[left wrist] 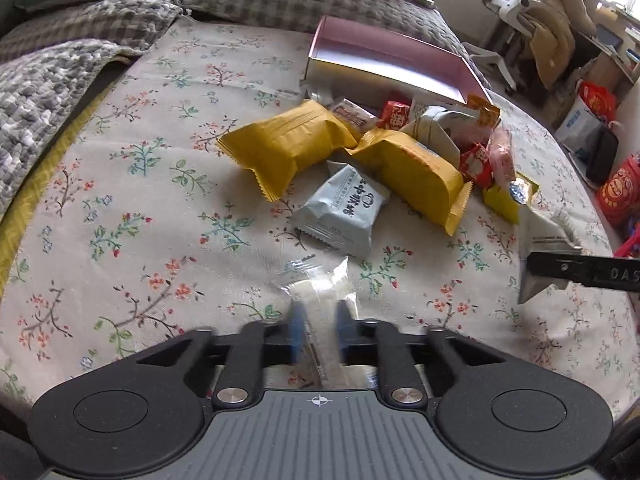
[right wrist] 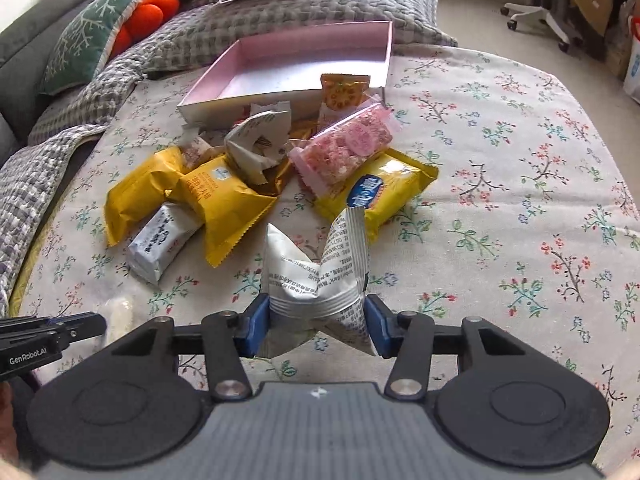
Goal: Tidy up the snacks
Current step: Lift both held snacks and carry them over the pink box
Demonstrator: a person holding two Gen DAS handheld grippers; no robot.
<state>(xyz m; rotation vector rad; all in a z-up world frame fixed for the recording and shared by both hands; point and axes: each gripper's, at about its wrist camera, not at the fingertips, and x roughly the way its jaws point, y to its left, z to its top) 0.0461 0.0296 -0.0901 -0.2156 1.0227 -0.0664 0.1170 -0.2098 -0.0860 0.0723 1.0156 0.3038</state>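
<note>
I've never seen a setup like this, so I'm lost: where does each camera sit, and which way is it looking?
Left wrist: rides on the left hand-held gripper, looks forward along its fingers, which pinch a clear-wrapped snack, toward the snack pile.
Right wrist: rides on the right hand-held gripper, which clamps a white packet, and faces the pile.
Shared: pink box, floral cloth, each other's gripper at the frame edge.

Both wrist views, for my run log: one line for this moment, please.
left gripper: shut on clear-wrapped pale snack bar | right gripper: shut on white printed snack packet | pink shallow cardboard box: open, empty | pile beside box
</note>
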